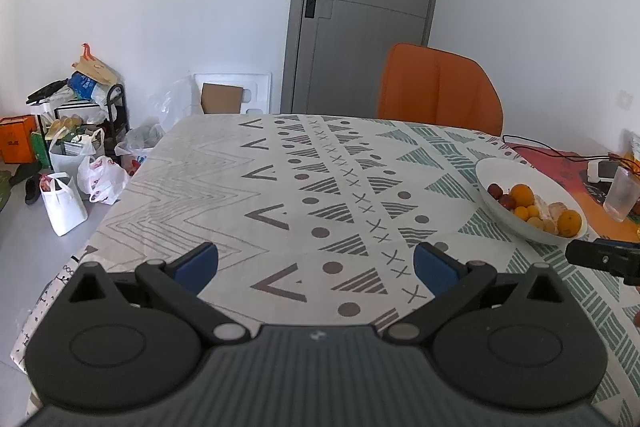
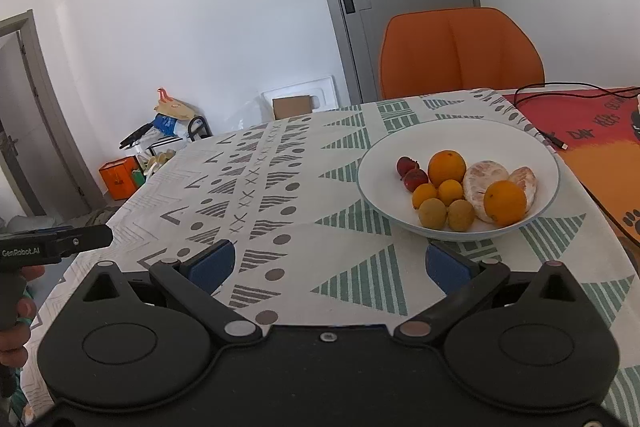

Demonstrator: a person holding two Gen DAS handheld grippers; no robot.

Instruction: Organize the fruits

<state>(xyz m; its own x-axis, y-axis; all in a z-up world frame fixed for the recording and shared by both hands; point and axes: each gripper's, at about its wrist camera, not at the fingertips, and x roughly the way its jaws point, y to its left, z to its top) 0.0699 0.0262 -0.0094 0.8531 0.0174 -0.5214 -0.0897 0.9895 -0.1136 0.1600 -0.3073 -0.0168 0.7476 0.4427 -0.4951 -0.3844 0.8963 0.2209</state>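
Fruits (image 2: 464, 187): two oranges, peeled citrus pieces, small yellow and red fruit, all heaped in white bowl (image 2: 380, 195) on patterned worktop (image 2: 280, 187), none loose on the cloth. Left gripper (image 1: 316, 267): jaws spread, empty, well left of bowl. Right gripper (image 2: 330, 263): jaws spread, empty, just before the bowl. Scene fits fruit gathered or awaiting sorting. Handling: grip round fruit across its middle, lightly; peeled pieces bruise.
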